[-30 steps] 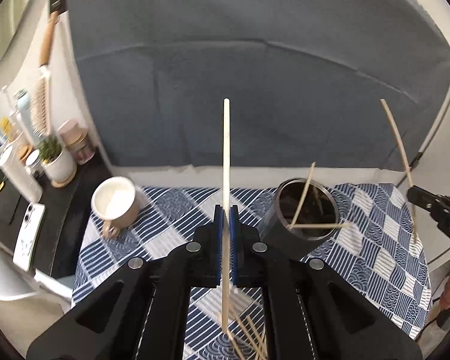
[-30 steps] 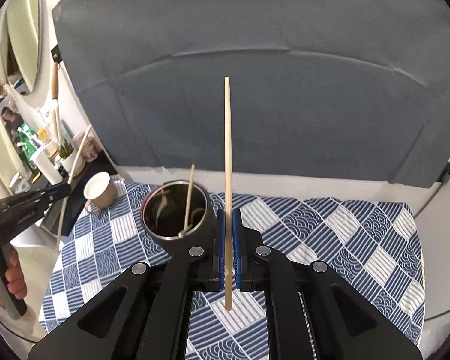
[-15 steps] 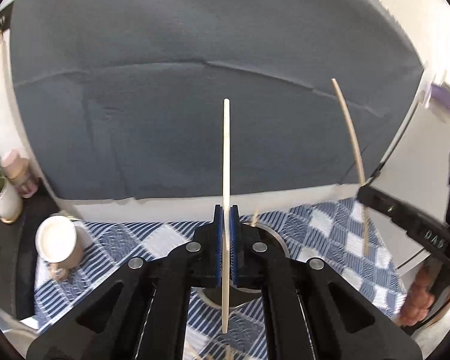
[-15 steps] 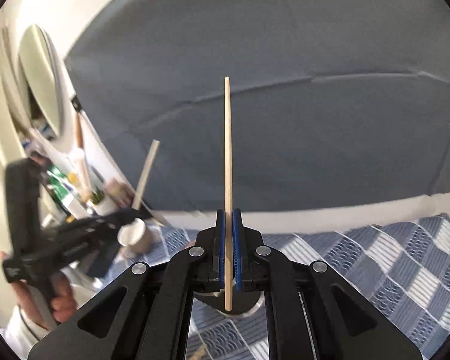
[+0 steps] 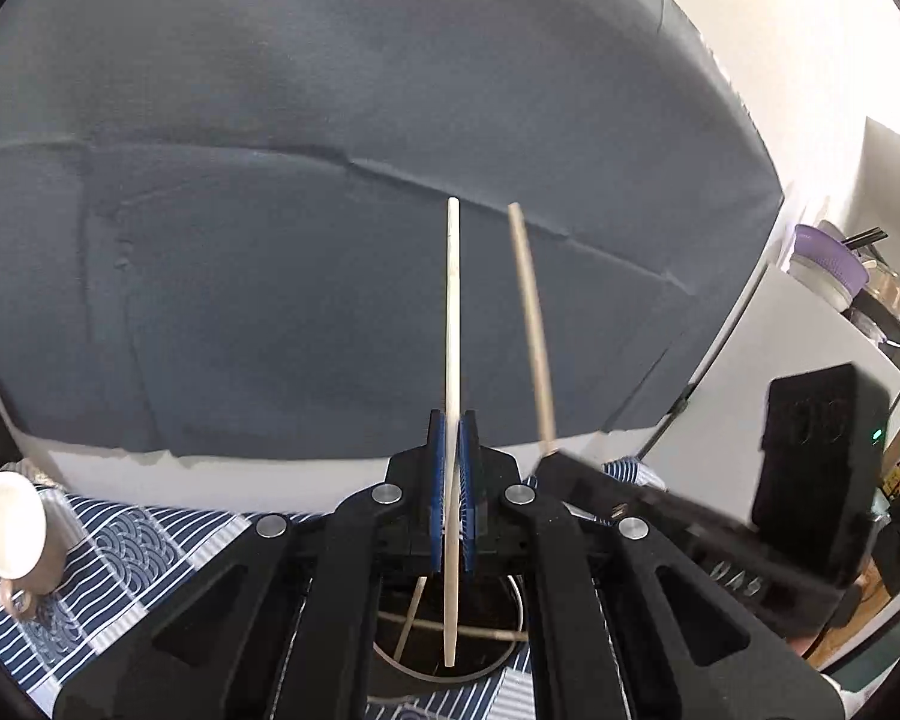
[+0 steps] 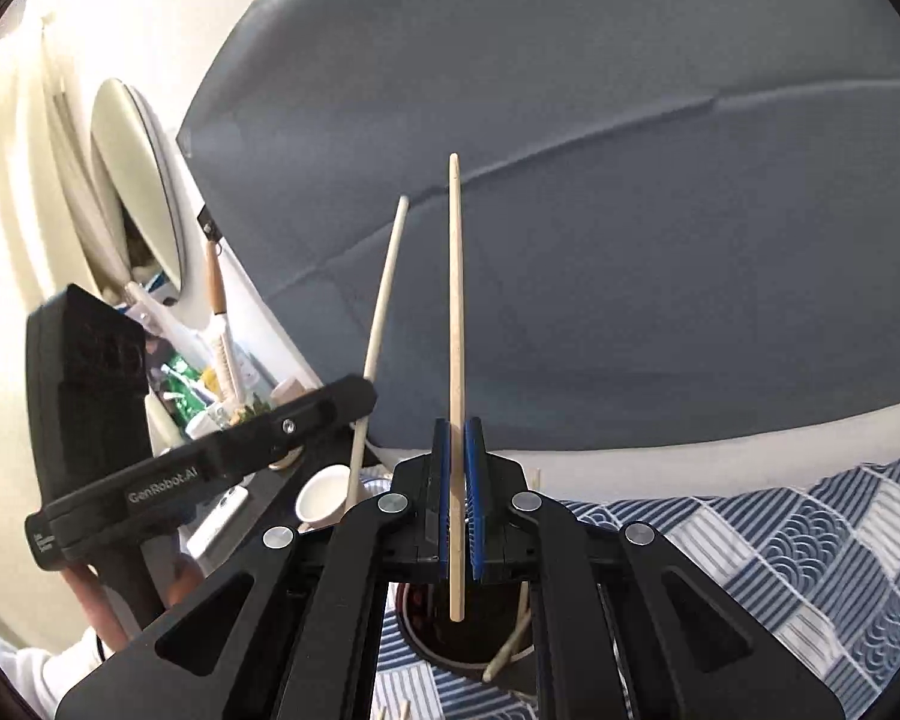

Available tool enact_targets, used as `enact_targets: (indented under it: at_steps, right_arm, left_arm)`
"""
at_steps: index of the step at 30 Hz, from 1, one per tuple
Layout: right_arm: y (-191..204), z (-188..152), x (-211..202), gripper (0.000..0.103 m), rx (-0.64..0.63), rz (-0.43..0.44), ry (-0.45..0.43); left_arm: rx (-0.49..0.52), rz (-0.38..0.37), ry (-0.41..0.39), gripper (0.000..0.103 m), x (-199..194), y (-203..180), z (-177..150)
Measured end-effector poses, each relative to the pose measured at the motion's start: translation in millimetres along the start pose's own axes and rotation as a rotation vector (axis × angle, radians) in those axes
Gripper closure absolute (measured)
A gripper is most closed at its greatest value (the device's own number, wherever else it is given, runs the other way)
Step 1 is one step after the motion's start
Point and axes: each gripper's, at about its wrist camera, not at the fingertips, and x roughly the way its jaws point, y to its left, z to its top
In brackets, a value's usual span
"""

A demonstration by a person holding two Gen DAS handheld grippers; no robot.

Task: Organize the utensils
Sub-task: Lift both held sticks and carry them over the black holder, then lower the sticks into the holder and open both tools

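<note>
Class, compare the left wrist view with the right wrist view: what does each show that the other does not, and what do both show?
Only the left wrist view shows the white cabinet with a purple bowl on top. Only the right wrist view shows the oval mirror and a hanging brush. Both show the dark cup below, the white mug, the patterned cloth, and the left gripper and right gripper, each shut on an upright chopstick.

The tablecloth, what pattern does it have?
Navy and white patchwork of stripes and wave scales on the tablecloth, clearest in the right wrist view.
</note>
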Motion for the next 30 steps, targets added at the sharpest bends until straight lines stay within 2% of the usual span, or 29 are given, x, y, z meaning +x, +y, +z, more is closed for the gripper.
enact_targets:
  at_steps: [4, 8, 15, 30]
  right_arm:
    - [-11, -12, 15, 0.098, 0.021, 0.006, -0.014]
    - [-18, -25, 26, 0.098, 0.013, -0.026, -0.009]
    - [-22, -45, 36, 0.098, -0.006, -0.078, 0.025]
    - [-9, -61, 34, 0.098, -0.091, -0.139, 0.09]
  left_arm:
    - [-0.019, -0.021, -0.014, 0.098, 14, 9, -12]
    - [-0.026, -0.022, -0.015, 0.098, 32, 13, -26]
    - [-0.066, -0.025, 0.023, 0.098, 54, 19, -53]
    - [0.023, 0.065, 0.071, 0.098, 44, 7, -66]
